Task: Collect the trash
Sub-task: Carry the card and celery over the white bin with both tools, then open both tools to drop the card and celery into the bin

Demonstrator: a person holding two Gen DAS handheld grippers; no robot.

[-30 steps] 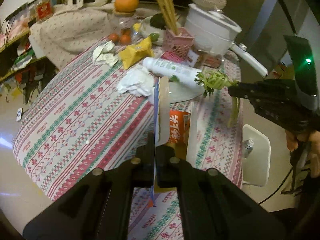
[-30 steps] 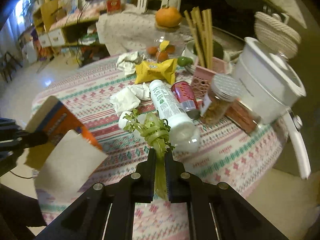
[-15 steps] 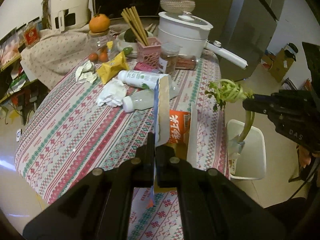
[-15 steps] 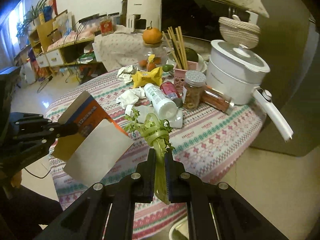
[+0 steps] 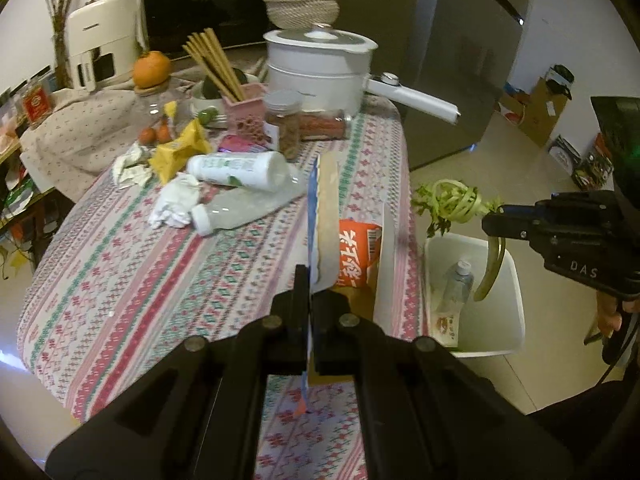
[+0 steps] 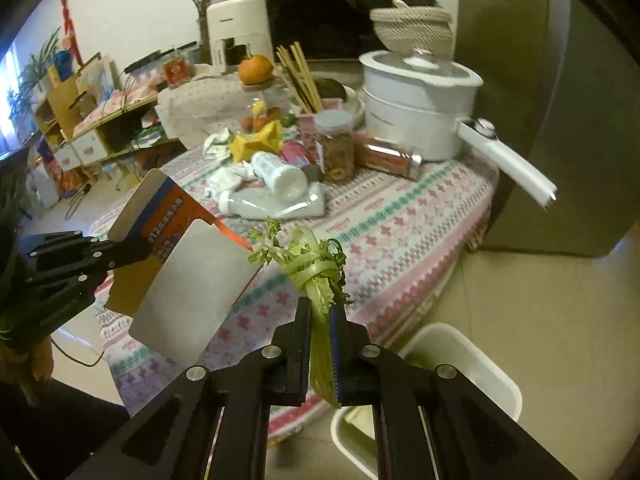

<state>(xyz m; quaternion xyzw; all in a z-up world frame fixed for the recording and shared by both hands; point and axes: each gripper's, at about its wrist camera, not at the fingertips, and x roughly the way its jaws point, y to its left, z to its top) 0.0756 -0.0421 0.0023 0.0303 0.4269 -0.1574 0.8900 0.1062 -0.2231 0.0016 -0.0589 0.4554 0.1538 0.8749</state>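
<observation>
Clearly, both grippers were busy, and each camera showed the other one from the side. The left gripper (image 5: pixel 311 300) had its fingers pressed on one flap of an opened orange carton (image 5: pixel 354 260), held above the edge of the table (image 5: pixel 120 280). From its own camera the flap was seen almost edge-on, like a thin strip; only the right wrist view showed the carton (image 6: pixel 168 240) broadly, with its printed orange and blue face and a large plain white flap hanging toward the camera, and the left gripper (image 6: pixel 132 249) coming in from the left.

The right gripper (image 6: pixel 322 320) pinched a bunch of celery (image 6: pixel 316 272) by its stalks, the leafy knotted end pointing up and away. In the left wrist view the same celery (image 5: pixel 452 204) stuck out of the right gripper (image 5: pixel 490 224) above a white trash bin (image 5: pixel 516 288) standing on the floor beside the table. That view looked into the bin and showed a clear plastic bottle (image 5: pixel 456 284) lying inside; the right wrist view showed only the rim of the bin (image 6: pixel 460 344) under the fingers.

On the patterned tablecloth lay more trash: a white bottle (image 5: pixel 240 170), a clear empty bottle (image 5: pixel 236 216), crumpled tissue (image 5: pixel 174 204) and a yellow wrapper (image 5: pixel 180 152), near a white pot (image 5: pixel 320 68)
</observation>
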